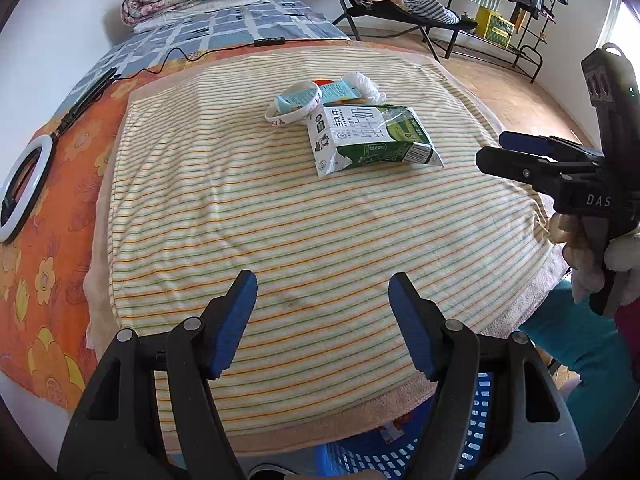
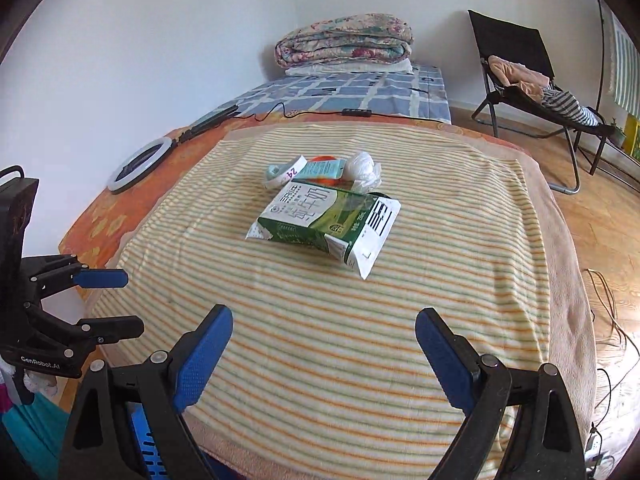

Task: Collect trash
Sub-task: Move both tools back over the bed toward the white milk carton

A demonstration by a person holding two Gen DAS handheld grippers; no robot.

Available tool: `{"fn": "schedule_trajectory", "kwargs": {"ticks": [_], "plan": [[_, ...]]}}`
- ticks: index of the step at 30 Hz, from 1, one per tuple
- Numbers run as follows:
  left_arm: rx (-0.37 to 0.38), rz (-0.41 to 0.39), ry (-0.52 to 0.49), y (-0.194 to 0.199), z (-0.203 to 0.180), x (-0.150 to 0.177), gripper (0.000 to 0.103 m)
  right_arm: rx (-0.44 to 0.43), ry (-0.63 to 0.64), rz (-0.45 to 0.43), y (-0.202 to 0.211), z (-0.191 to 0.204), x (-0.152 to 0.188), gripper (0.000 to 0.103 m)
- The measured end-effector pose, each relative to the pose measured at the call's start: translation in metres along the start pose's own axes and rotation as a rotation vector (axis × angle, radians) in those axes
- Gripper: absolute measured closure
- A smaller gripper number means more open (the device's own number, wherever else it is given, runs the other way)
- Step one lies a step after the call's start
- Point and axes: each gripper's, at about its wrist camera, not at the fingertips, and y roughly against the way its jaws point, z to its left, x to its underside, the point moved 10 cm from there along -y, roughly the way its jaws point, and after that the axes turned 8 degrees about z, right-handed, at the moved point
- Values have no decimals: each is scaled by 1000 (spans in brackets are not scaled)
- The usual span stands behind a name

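Note:
A flattened green and white milk carton [image 1: 370,138] [image 2: 326,224] lies on the striped towel [image 1: 280,220] [image 2: 320,320]. Behind it lie a white tape ring [image 1: 294,109] [image 2: 285,172], a light blue wrapper [image 1: 338,90] [image 2: 323,168] over something orange, and a crumpled white plastic bag [image 1: 366,85] [image 2: 363,174]. My left gripper [image 1: 322,304] [image 2: 114,304] is open and empty over the towel's near edge. My right gripper [image 2: 324,344] [image 1: 502,148] is open and empty, to the right of the left one.
A blue perforated basket [image 1: 400,456] [image 2: 146,444] sits below the towel's near edge. A ring light [image 1: 24,184] [image 2: 138,164] lies on the orange sheet at the left. Folded quilts [image 2: 344,40], a folding chair [image 2: 532,88] and a clothes rack [image 1: 516,12] stand beyond.

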Motion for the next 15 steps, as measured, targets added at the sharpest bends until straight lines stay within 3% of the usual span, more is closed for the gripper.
{"fn": "schedule_trajectory", "kwargs": {"ticks": [8, 15], "plan": [[1, -5, 51, -10, 28, -20, 33, -122, -49, 13, -45, -11, -73, 9], [4, -11, 68, -13, 40, -26, 33, -155, -45, 66, -95, -3, -108, 9]]}}
